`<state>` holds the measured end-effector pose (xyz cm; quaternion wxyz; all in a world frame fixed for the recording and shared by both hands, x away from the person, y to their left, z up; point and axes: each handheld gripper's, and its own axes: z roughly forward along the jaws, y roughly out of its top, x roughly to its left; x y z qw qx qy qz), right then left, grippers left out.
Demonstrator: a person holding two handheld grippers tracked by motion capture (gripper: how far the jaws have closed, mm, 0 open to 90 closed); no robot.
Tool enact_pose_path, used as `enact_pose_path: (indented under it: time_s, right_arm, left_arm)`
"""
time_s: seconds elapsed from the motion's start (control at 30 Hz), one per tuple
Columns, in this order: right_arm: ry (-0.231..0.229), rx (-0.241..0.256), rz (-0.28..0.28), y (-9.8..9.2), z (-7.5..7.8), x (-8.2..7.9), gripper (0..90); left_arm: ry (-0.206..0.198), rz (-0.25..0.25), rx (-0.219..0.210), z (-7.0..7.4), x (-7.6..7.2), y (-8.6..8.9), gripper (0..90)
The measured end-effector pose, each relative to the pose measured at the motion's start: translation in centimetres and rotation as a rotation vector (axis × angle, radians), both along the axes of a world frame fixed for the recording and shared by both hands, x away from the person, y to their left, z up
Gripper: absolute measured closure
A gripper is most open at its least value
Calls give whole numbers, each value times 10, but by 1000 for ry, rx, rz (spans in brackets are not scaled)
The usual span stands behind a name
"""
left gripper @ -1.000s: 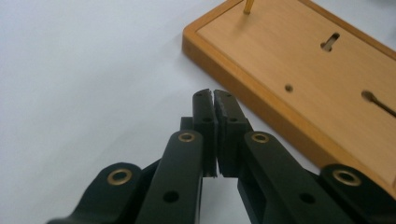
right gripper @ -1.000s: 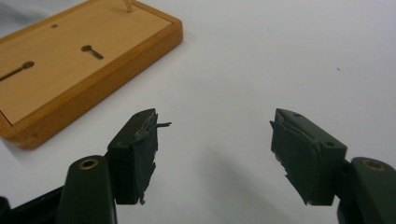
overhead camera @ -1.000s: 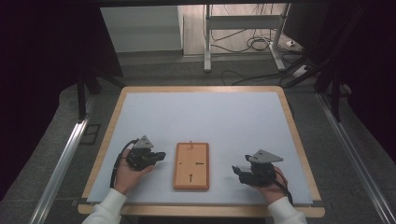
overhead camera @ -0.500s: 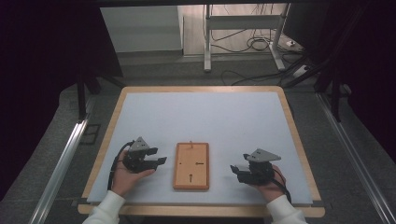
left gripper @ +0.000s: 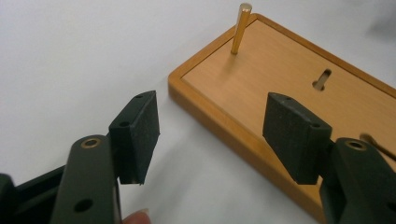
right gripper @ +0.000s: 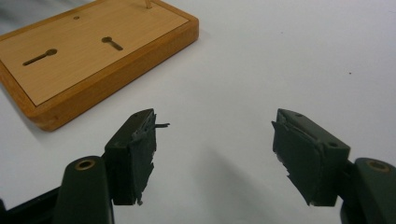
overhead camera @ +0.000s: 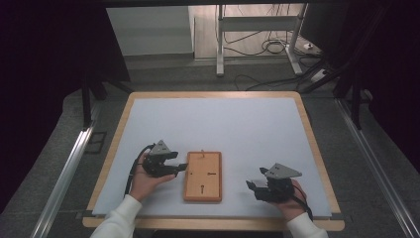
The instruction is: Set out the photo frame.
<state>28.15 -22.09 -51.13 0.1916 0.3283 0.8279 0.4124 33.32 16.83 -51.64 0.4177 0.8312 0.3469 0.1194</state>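
Note:
A flat wooden board (overhead camera: 203, 176) with a raised rim lies near the table's front edge. It has keyhole slots (right gripper: 112, 43) and a thin brass peg (left gripper: 241, 27) standing upright at its far end. My left gripper (overhead camera: 182, 167) sits just left of the board, open, with its jaws straddling the board's left edge (left gripper: 219, 126). One pad (left gripper: 294, 135) hangs over the wood, the other over the table. My right gripper (overhead camera: 251, 186) rests open on the table to the right of the board, and nothing lies between its worn pads (right gripper: 140, 149).
The white table top (overhead camera: 218, 129) with a wooden border (overhead camera: 307, 129) stretches bare behind the board. Beyond it are a dark floor, cables and a metal stand's legs (overhead camera: 218, 49). A rail (overhead camera: 64, 173) runs along the left side.
My left gripper has moved right toward the board until its jaws reach the board's left edge. The right gripper has stayed nearly still.

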Motion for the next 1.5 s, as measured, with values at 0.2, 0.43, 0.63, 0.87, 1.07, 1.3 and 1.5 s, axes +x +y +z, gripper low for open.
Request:
enact_pose_path:
  time_s: [0.2, 0.43, 0.63, 0.87, 1.07, 1.3, 1.5]
  right_arm:
    - [3, -14, 8, -2, -2, -8, 304]
    - [-21, -30, 35, 4, 0, -7, 301]
    - [-19, -22, 49, 10, 0, -6, 287]
    - [-22, -28, 54, 12, 0, -7, 285]
    - [-22, -34, 56, 12, 0, -8, 285]
    - [-22, -34, 55, 12, 0, -8, 285]
    - [-25, -32, 64, 14, 1, -7, 285]
  left_arm:
    - [-11, -23, -7, 5, 9, -18, 355]
    - [-24, -45, -13, 7, 17, -33, 352]
    - [-13, -48, -18, 7, 25, -36, 357]
    - [-6, -82, -22, 4, 36, -46, 385]
    - [3, -102, 2, -2, 40, -50, 449]
    - [-6, -116, 10, -4, 42, -51, 564]
    - [-8, -133, 1, -4, 45, -53, 645]
